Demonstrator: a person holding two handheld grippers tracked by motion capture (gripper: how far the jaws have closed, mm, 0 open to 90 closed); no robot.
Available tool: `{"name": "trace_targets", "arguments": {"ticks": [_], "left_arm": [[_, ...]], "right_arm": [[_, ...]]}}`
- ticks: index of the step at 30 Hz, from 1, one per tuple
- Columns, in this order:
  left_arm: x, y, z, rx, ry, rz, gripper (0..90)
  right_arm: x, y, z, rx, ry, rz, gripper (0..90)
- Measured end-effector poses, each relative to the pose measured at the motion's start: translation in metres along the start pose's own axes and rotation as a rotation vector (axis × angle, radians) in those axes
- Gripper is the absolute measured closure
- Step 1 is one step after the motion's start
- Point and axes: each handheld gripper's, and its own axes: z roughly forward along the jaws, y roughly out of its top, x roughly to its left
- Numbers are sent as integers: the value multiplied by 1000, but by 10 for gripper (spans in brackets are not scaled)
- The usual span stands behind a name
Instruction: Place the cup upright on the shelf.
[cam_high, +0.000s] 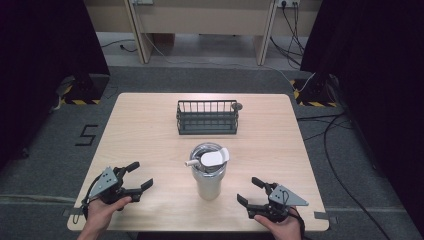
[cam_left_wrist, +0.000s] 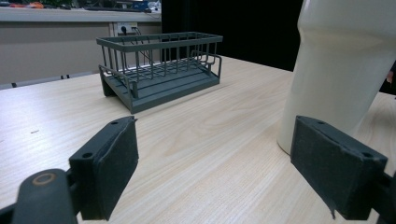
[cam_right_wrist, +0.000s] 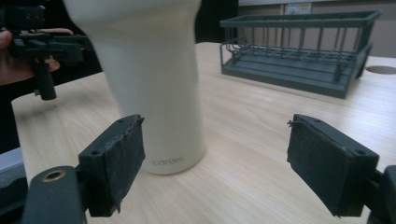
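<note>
A cream tumbler (cam_high: 208, 177) with a lid and a short straw stands upright near the middle front of the wooden table (cam_high: 145, 135). Behind it sits a dark wire basket (cam_high: 207, 117). My left gripper (cam_high: 140, 176) rests open at the front left, a hand's width from the tumbler (cam_left_wrist: 336, 70), which rises at the right of the left gripper view with the basket (cam_left_wrist: 159, 67) farther off. At the front right my right gripper (cam_high: 251, 191) is open; in its view the tumbler (cam_right_wrist: 149, 79) stands just ahead of the left jaw and the basket (cam_right_wrist: 299, 51) lies beyond.
A small round disc (cam_high: 237, 105) lies by the basket's right end. Black curtains flank the table, and cables (cam_high: 330, 150) run over the grey floor at the right. The left gripper (cam_right_wrist: 42, 46) and the hand holding it appear far off in the right gripper view.
</note>
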Motion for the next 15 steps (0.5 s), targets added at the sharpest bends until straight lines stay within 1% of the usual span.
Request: {"name": "trace_targets", "arguments": {"ticks": [1,2,6,8,9,10,12,15], "left_arm": [[0,0,0,0,0,0,147],[-1,0,1,3,-4,1,147],[-3,-1,3,7,-10,-2,147],[-4,-2,4,10,-12,-10,147],[-4,-2,4,10,-12,-10,147],[-5,-2,4,10,-13,-8,147],[-6,-1,4,7,-13,-9,147],[-6,-2,5,8,-15,-11,146]], "right_arm": [[0,0,0,0,0,0,183],[5,2,3,-11,12,-7,168],[10,4,7,-25,20,-16,157],[15,5,14,-15,36,-18,156],[15,5,14,-15,36,-18,156],[18,6,19,-10,43,-25,155],[19,6,21,-13,47,-25,155],[23,9,30,-4,67,-28,154]]}}
